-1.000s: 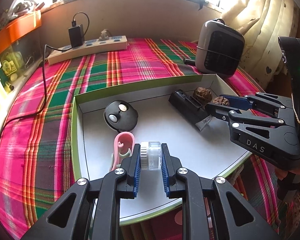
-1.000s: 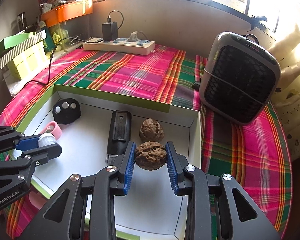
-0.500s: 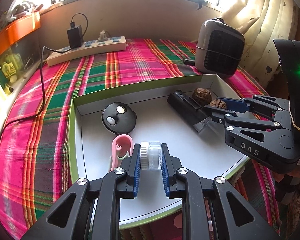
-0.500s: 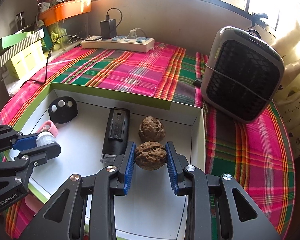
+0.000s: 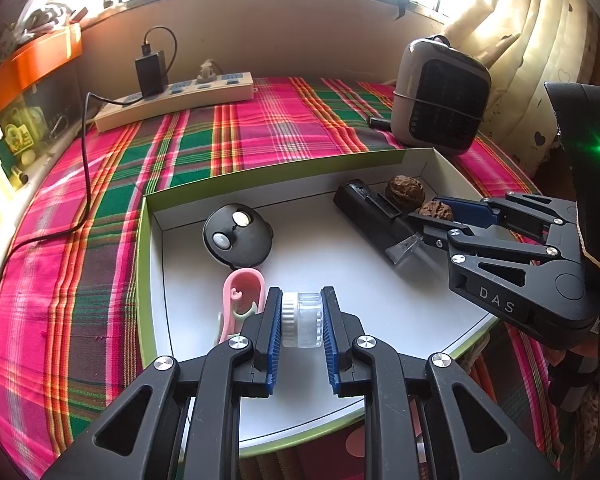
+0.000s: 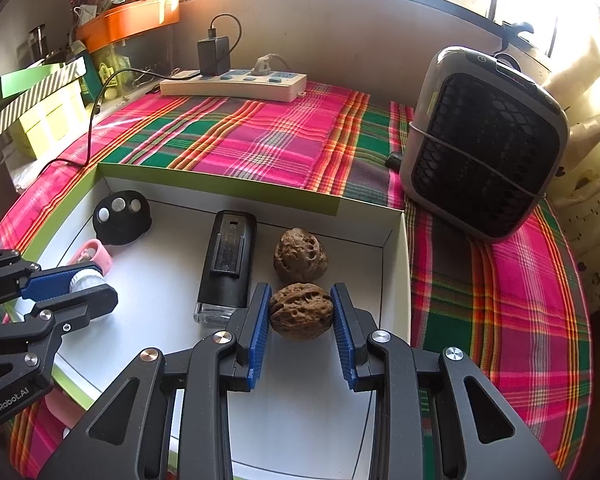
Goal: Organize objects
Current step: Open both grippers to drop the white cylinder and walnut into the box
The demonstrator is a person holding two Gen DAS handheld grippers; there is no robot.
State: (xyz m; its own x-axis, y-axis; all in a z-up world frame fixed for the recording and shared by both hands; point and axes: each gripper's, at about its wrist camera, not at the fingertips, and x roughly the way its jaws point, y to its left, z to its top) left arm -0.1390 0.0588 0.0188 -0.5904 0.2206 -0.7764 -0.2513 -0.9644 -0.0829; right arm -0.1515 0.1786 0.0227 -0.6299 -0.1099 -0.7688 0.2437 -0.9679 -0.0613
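A white box with a green rim lies on the plaid cloth. My left gripper is shut on a small clear jar with a white cap, held over the box's near left part. My right gripper is shut on a brown walnut, just above the box floor at the right. A second walnut lies just beyond it. A black clip-on device, a black round piece and a pink item lie inside.
A grey fan heater stands right of the box. A power strip with a black charger lies along the back wall, its cable trailing left. Green boxes and an orange tray sit at the left. Curtain at right.
Both grippers keep their grasps. The views have shifted slightly back from the box; the right gripper with the walnut sits a little lower and nearer in the left wrist view.
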